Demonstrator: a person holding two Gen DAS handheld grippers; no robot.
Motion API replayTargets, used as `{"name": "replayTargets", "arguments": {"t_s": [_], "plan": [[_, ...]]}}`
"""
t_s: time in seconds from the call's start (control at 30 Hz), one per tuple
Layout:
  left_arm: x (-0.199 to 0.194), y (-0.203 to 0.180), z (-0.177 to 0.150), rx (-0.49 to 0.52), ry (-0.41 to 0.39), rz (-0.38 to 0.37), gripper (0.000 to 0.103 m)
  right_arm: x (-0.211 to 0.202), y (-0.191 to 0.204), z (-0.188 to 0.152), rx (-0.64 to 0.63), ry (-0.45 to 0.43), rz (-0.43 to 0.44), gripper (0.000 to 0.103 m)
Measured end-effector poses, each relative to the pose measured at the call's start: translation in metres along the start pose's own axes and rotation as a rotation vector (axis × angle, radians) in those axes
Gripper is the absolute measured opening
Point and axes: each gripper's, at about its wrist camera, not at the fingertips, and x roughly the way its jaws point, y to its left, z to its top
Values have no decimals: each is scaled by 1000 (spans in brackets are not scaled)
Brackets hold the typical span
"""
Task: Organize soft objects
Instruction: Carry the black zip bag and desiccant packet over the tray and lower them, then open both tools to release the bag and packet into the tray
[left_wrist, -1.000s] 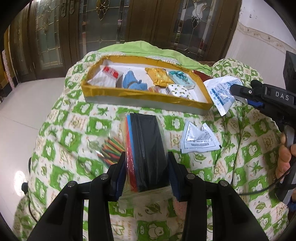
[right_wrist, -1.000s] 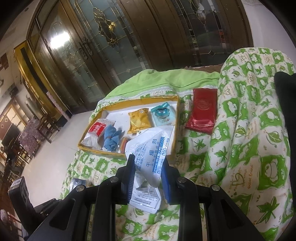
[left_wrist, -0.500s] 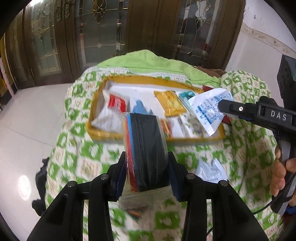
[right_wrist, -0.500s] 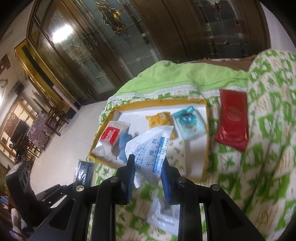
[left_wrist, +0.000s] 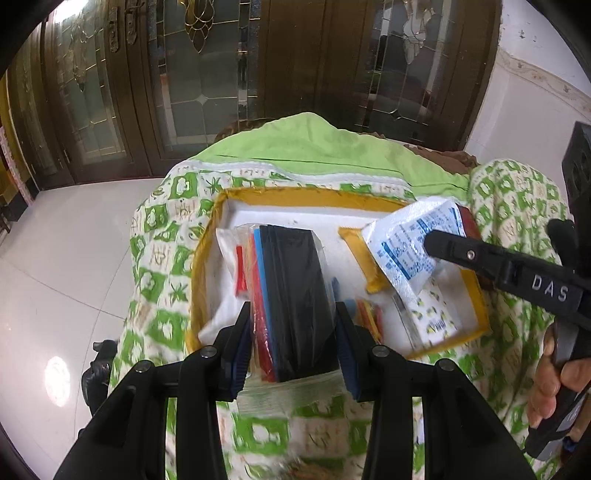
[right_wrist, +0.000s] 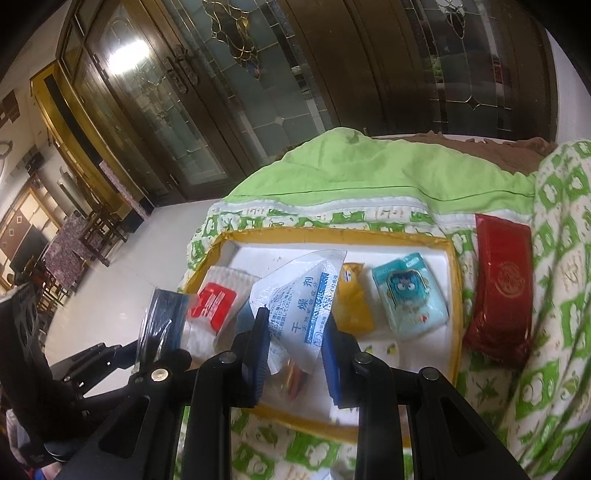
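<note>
My left gripper (left_wrist: 293, 345) is shut on a clear bag of black, blue and red sheets (left_wrist: 291, 299), held over the left half of the gold-rimmed white tray (left_wrist: 317, 194). My right gripper (right_wrist: 295, 349) is shut on a white desiccant sachet with blue print (right_wrist: 299, 295), held above the tray (right_wrist: 332, 234). In the left wrist view that sachet (left_wrist: 410, 240) hangs over the tray's right side. In the tray lie a white packet with a red label (right_wrist: 214, 302), a yellow packet (right_wrist: 354, 302) and a light blue cartoon packet (right_wrist: 406, 295).
A red packet (right_wrist: 498, 284) lies on the green-and-white patterned cloth (right_wrist: 554, 295) right of the tray. A plain green cloth (left_wrist: 314, 147) covers the far edge, with dark glass doors behind. White floor lies to the left. A hand (left_wrist: 554, 387) grips the right tool.
Both grippers have moved forward with their loads, from over the patterned cloth in front of the tray to above the tray. The white sachet left on the cloth has dropped out of view.
</note>
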Motion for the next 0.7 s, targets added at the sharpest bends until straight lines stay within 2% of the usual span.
{"name": "replayTargets", "arguments": {"t_s": [0.33,0.7], "plan": [[34,22,36,-39,9,2,40,31,5,16,-6,7,-6,28],[79,34,61,-68,63,7,40,63,8,26,12,24,-7,28]]}}
